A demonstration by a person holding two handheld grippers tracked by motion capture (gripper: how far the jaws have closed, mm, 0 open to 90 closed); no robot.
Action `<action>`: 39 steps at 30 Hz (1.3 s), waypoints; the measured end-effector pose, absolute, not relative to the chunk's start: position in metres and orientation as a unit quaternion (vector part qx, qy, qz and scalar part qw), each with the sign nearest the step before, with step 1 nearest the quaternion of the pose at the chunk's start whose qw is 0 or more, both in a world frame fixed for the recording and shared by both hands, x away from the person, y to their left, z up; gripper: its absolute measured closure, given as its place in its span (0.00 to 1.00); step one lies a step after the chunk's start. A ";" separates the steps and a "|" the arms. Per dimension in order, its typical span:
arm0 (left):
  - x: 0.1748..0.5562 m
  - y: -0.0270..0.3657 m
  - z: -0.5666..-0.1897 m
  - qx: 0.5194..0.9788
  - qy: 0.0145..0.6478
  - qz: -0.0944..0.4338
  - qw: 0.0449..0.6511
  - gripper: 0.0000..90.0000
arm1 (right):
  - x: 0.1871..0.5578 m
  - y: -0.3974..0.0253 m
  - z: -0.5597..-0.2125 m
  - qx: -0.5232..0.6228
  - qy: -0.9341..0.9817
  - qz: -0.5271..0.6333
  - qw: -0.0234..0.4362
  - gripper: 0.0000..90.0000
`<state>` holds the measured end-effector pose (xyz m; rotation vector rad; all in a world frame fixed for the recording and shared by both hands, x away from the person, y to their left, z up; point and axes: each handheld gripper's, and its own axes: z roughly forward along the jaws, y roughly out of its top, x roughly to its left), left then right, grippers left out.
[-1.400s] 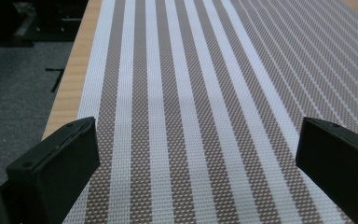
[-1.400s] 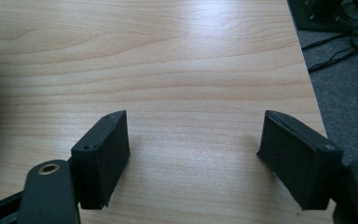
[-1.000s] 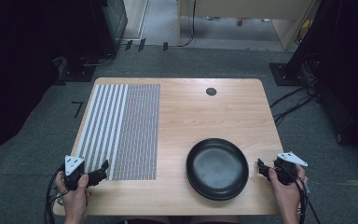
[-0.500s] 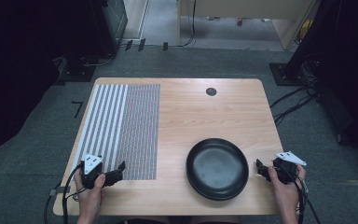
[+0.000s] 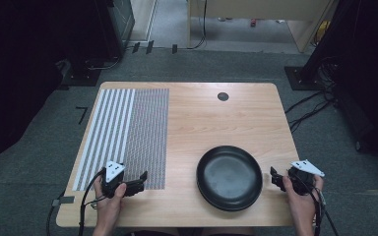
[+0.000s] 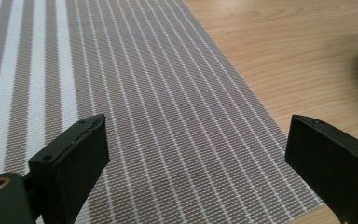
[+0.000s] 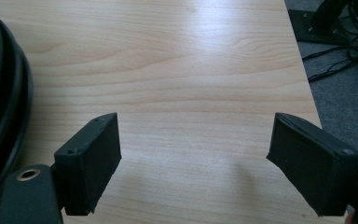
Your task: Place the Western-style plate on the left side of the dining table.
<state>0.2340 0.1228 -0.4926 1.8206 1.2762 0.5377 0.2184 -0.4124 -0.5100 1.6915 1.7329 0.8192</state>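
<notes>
Over the near right corner of the striped woven grey-and-white placemat [image 5: 125, 135] your left claw [image 5: 139, 183] hangs released, jaws spread wide with the mat's edge between them in the left gripper view. Your right claw [image 5: 274, 178] is likewise released, just beside the right rim of the round black plates [image 5: 229, 177], apart from them. You look to be at the approach step: nothing is gripped yet. Next, I judge, you would lower the left claw and pinch the mat's corner flat against the light wooden desk [image 5: 216, 123], or slide the right claw onto the plate rim. Count: one placemat, what seems to be two stacked plates, two claws.
</notes>
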 end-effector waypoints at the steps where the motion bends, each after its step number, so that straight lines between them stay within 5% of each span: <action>1: 0.234 0.121 -0.492 0.726 0.506 0.214 0.413 0.07 | 0.218 -0.411 -0.508 0.633 0.649 0.306 0.291 0.18; 16: 0.244 0.080 -0.478 0.737 0.481 0.204 0.429 0.07 | 0.227 -0.399 -0.473 0.641 0.629 0.343 0.274 0.19; 39: 0.250 0.032 -0.474 0.744 0.458 0.168 0.457 0.08 | 0.216 -0.377 -0.469 0.612 0.636 0.408 0.233 0.29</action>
